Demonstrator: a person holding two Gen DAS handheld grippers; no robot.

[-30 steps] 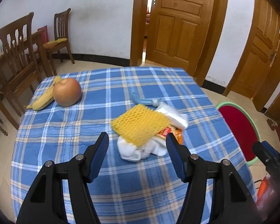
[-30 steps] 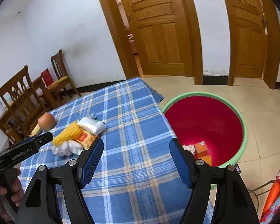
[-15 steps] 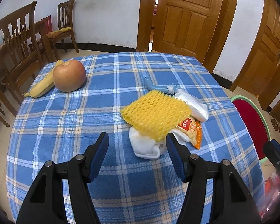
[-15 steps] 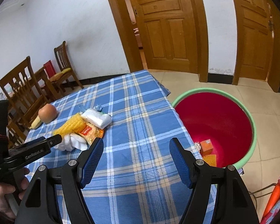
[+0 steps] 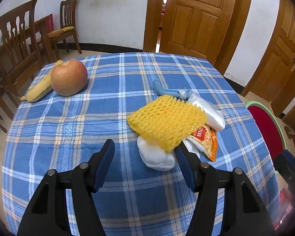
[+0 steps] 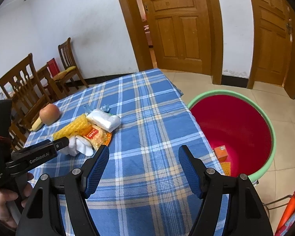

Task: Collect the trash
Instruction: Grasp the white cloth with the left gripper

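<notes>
A heap of trash lies on the blue plaid tablecloth (image 5: 72, 125): a yellow foam net (image 5: 167, 121) on top, white crumpled tissue (image 5: 157, 156) under it, an orange snack wrapper (image 5: 207, 139), a white plastic bag (image 5: 210, 110) and a light blue plastic piece (image 5: 165, 90). My left gripper (image 5: 144, 150) is open just short of the tissue, nothing between its fingers. My right gripper (image 6: 143, 157) is open over bare cloth, right of the same heap (image 6: 88, 129). The red bin with a green rim (image 6: 234, 125) stands off the table's right edge.
An apple (image 5: 68, 77) and a banana (image 5: 40, 90) lie at the table's far left. Wooden chairs (image 5: 11, 45) stand beyond. An orange box (image 6: 221, 152) and a yellow net lie inside the bin. A hand (image 6: 4, 202) holds the left gripper's handle. Wooden doors (image 5: 198, 13) are behind.
My left gripper has come lower and closer to the trash heap, which now looks larger and sits at its right finger. My right gripper has drifted slightly; both stay open.
</notes>
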